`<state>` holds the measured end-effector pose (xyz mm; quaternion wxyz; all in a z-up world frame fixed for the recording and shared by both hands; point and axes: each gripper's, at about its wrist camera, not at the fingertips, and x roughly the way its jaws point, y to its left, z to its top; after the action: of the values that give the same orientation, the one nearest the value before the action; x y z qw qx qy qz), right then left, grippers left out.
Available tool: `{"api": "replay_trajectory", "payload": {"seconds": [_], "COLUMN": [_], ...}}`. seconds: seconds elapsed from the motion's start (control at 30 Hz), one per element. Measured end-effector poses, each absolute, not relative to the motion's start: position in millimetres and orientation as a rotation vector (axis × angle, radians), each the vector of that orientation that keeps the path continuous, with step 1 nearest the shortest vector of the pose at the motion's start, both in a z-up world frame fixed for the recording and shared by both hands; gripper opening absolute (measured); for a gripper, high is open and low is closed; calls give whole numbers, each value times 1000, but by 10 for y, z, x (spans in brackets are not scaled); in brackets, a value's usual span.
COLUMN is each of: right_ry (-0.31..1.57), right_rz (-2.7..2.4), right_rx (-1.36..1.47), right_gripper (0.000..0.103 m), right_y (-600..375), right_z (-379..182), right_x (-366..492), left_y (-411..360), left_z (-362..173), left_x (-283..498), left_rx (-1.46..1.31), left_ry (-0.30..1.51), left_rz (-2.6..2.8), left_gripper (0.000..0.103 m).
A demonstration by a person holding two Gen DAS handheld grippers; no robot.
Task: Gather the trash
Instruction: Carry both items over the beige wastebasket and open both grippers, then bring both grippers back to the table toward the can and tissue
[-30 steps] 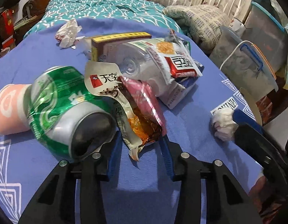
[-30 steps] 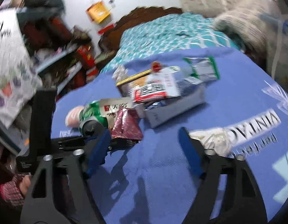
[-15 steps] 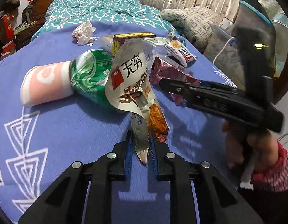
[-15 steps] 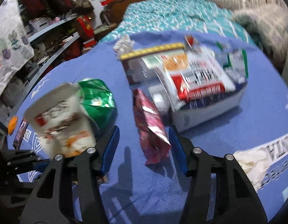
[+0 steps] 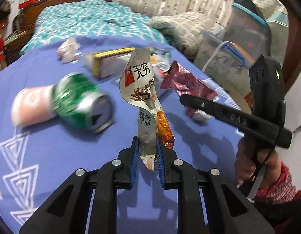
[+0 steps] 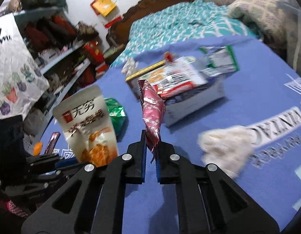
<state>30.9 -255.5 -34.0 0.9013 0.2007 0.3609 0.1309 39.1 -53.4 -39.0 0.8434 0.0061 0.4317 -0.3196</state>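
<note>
My left gripper (image 5: pixel 147 154) is shut on a white snack wrapper (image 5: pixel 141 89) with Chinese lettering, held upright above the blue cloth; it also shows in the right wrist view (image 6: pixel 88 122). My right gripper (image 6: pixel 151 152) is shut on a dark red foil wrapper (image 6: pixel 152 109), lifted off the cloth; it shows in the left wrist view (image 5: pixel 186 85) with the right gripper (image 5: pixel 187 99) at the right. A crushed green can (image 5: pixel 82 101) lies against a pink paper cup (image 5: pixel 31 105). A pile of boxes and packets (image 6: pixel 185 81) lies behind.
A crumpled white tissue (image 6: pixel 226 146) lies on the blue cloth (image 5: pixel 53 156) at the right; another crumpled paper (image 5: pixel 68 48) lies at the far side. A bed with teal cover (image 5: pixel 88 19) stands behind. Plastic bins (image 5: pixel 238 44) stand right, cluttered shelves (image 6: pixel 58 44) left.
Both grippers closed on their wrappers and lifted them off the pile. The green can has rolled, its open end now facing me.
</note>
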Motion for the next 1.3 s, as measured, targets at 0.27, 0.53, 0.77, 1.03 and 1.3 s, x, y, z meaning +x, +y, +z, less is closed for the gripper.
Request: {"api": "replay_trajectory", "payload": {"seconds": [0.27, 0.53, 0.77, 1.03, 1.3], "right_ry": [596, 497, 575, 601, 485], "right_rz": [93, -228, -401, -432, -460], "right_rx": [554, 703, 770, 788, 741], "right_gripper": [10, 10, 13, 34, 75], "right_y": [-3626, -5069, -5870, -6068, -5833], "right_z": [-251, -489, -810, -981, -676], "right_x": [-341, -959, -960, -963, -1110], "left_y": [-1734, -3434, -4949, -5307, -4422], "left_z": [-176, -188, -537, -778, -331], "left_x": [413, 371, 493, 566, 384], "left_rx": [104, 239, 355, 418, 336], "left_ry": [912, 949, 1023, 1070, 952], "left_rz": [-887, -1101, -1157, -1059, -1102], "left_gripper": [16, 16, 17, 38, 44]}}
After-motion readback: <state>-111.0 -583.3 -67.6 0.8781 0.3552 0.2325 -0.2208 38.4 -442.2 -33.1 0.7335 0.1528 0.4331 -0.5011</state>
